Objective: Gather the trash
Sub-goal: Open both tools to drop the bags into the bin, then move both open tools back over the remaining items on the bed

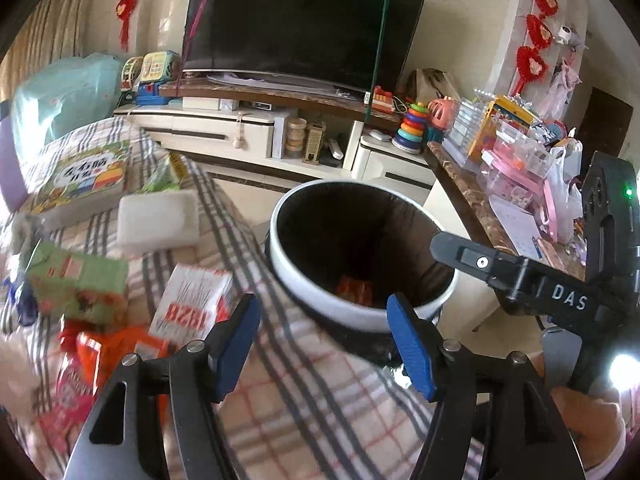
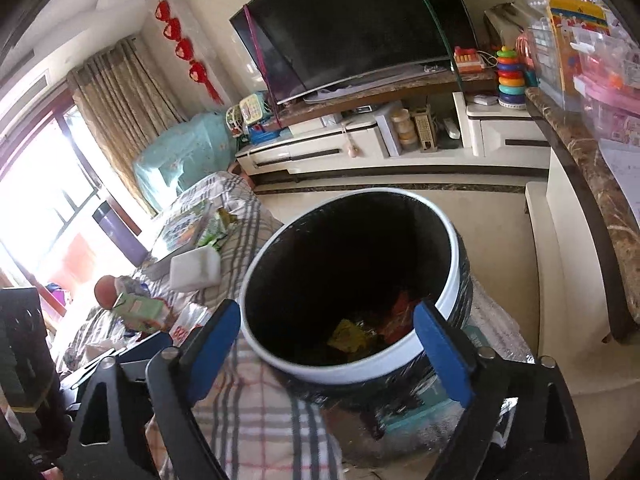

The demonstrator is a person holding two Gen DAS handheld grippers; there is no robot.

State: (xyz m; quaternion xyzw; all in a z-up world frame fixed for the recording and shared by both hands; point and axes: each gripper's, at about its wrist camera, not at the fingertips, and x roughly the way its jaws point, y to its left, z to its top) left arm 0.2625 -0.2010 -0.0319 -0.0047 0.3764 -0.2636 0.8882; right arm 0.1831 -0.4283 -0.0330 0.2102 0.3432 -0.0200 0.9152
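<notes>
A round bin with a white rim (image 1: 304,286) (image 2: 340,376) and a black liner stands against the plaid-covered surface. Inside lie an orange wrapper (image 1: 354,290) (image 2: 400,312) and a yellow wrapper (image 2: 350,336). My left gripper (image 1: 324,346) is open and empty, low over the plaid cloth just short of the bin. My right gripper (image 2: 332,346) is open and empty, above the bin's near rim. Left of the bin, the cloth holds a white and red box (image 1: 196,304), a green carton (image 1: 76,284) (image 2: 140,310), an orange wrapper (image 1: 112,348) and a pink wrapper (image 1: 72,396).
A white foam block (image 1: 158,220) (image 2: 196,266), a green wrapper (image 1: 164,176) and a picture book (image 1: 88,180) lie further back on the cloth. A marble-topped counter (image 1: 460,184) (image 2: 580,152) crowded with toys stands right of the bin. A TV cabinet (image 1: 224,132) runs behind.
</notes>
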